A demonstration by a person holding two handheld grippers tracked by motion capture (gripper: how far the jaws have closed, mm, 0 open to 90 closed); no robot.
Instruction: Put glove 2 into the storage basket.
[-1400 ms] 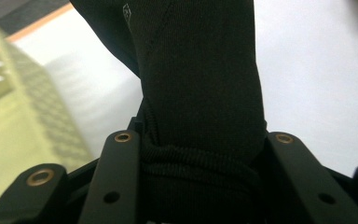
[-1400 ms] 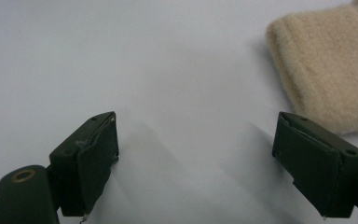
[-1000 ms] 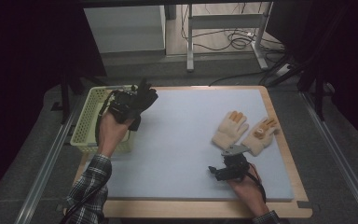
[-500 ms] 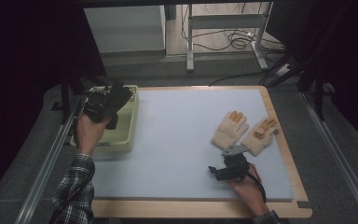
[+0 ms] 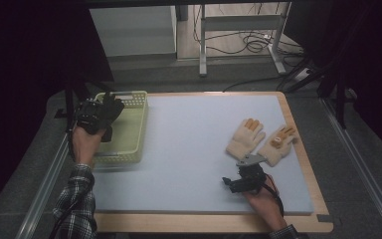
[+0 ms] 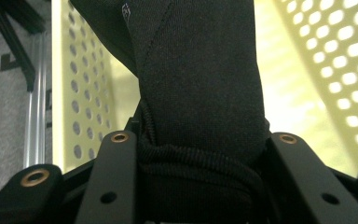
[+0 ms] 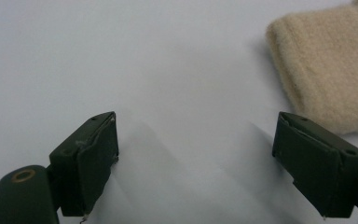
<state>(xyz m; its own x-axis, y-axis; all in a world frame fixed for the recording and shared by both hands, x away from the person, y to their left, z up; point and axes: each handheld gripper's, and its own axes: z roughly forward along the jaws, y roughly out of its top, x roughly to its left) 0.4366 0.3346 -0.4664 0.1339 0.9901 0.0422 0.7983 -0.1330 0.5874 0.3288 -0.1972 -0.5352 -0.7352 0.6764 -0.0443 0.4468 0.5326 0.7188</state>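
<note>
Black glove [image 6: 200, 79] stands upright in left gripper [image 6: 200, 154] over basket [image 5: 129, 127].

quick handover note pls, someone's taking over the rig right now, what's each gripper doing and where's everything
Left gripper: shut on a black glove, held over the yellow-green basket at the mat's left edge.
Right gripper: open, empty, low over the blue mat, just short of the cuff of the nearer beige glove.
Second beige glove lies beside the first, at the mat's right side.
Done: black glove brought to the basket, not yet released.
Probably left: drop the black glove in, then likely collect the two beige ones.
</note>
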